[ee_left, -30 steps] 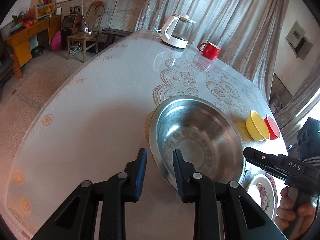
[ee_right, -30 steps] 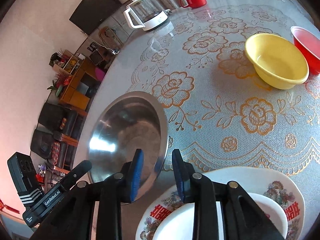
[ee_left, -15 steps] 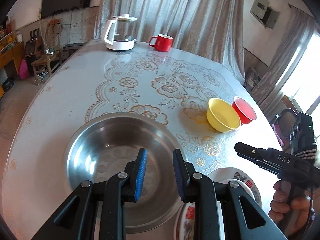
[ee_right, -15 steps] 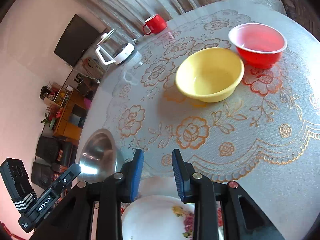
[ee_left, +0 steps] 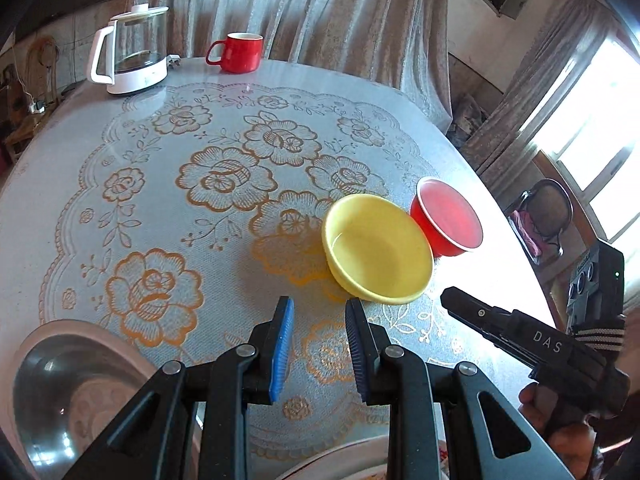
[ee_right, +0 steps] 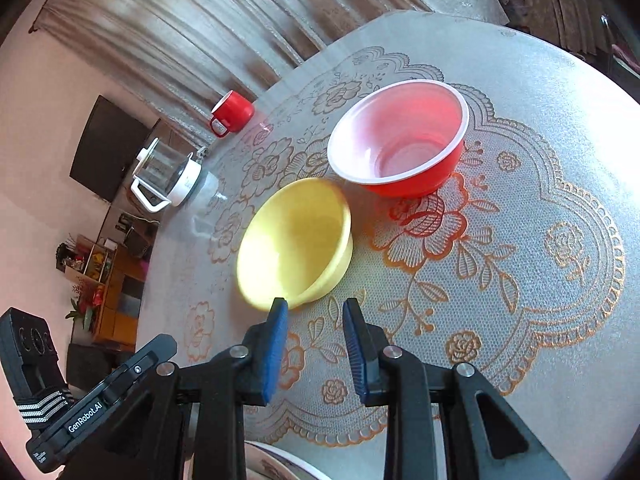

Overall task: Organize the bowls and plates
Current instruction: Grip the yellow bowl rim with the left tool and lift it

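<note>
We see a round table (ee_left: 120, 152) under a gold-flowered lace cloth. On it sit a yellow bowl (ee_left: 378, 248) and a red bowl (ee_left: 448, 216) (just beside each other), a steel basin (ee_left: 68, 396) at the near edge, and a glass kettle (ee_left: 132, 56) and red mug (ee_left: 238, 52) far back.

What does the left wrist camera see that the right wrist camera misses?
Only the left view shows the steel basin and a bright window. Only the right view shows a dark screen on the wall and a wooden cabinet. Both show the yellow bowl beside the red bowl, the kettle, the red mug, the patterned table, a plate's edge and both grippers, empty.
</note>
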`<action>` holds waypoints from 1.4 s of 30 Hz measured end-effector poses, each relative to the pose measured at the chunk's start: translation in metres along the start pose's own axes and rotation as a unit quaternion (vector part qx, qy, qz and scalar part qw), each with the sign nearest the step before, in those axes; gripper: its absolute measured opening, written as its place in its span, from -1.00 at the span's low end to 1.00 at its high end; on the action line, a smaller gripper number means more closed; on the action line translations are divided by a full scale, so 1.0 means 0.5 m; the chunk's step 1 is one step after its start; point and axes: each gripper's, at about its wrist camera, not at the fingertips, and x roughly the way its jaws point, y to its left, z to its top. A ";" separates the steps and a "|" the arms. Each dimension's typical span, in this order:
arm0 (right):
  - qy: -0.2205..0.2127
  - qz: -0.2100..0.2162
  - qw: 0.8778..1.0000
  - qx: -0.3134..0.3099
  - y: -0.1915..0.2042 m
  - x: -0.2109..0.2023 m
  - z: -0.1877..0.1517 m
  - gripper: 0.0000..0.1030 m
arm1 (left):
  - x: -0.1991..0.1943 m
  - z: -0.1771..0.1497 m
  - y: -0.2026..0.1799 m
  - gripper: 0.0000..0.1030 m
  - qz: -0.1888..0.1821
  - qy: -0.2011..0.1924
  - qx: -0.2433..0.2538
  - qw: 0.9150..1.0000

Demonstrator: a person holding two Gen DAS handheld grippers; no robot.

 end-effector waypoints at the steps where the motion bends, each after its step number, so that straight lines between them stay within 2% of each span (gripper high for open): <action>1: 0.000 -0.001 1.000 0.002 -0.002 0.007 0.008 -0.46 | 0.011 0.009 -0.004 -0.48 -0.001 0.001 -0.002 1.000; 6: 0.003 -0.017 1.000 0.012 -0.012 0.041 0.038 -0.48 | 0.066 0.043 -0.014 -0.48 -0.010 0.013 -0.023 1.000; 14: 0.009 -0.009 1.000 0.020 -0.029 0.071 0.058 -0.64 | 0.132 0.061 -0.003 -0.48 -0.008 0.031 -0.046 0.998; 16: 0.010 -0.006 1.000 0.016 -0.028 0.075 0.061 -0.69 | 0.141 0.061 -0.005 -0.55 -0.011 0.032 -0.045 0.998; 18: 0.011 -0.005 1.000 0.010 -0.024 0.077 0.060 -0.75 | 0.146 0.060 -0.006 -0.72 -0.009 0.032 -0.042 0.999; 21: 0.010 -0.010 1.000 -0.001 -0.018 0.079 0.059 -0.79 | 0.149 0.057 -0.009 -0.74 -0.002 0.032 -0.035 0.999; 29: 0.018 -0.013 1.000 -0.001 -0.017 0.077 0.047 -0.79 | 0.121 0.032 -0.005 -0.75 -0.011 0.027 -0.038 0.999; 35: 0.031 0.002 1.000 0.003 -0.013 0.068 0.023 -0.79 | 0.090 -0.009 0.009 -0.75 -0.007 0.027 -0.039 0.999; 42: 0.041 0.013 0.999 -0.009 0.010 0.048 -0.014 -0.79 | 0.026 -0.053 0.028 -0.74 -0.009 0.003 -0.047 0.999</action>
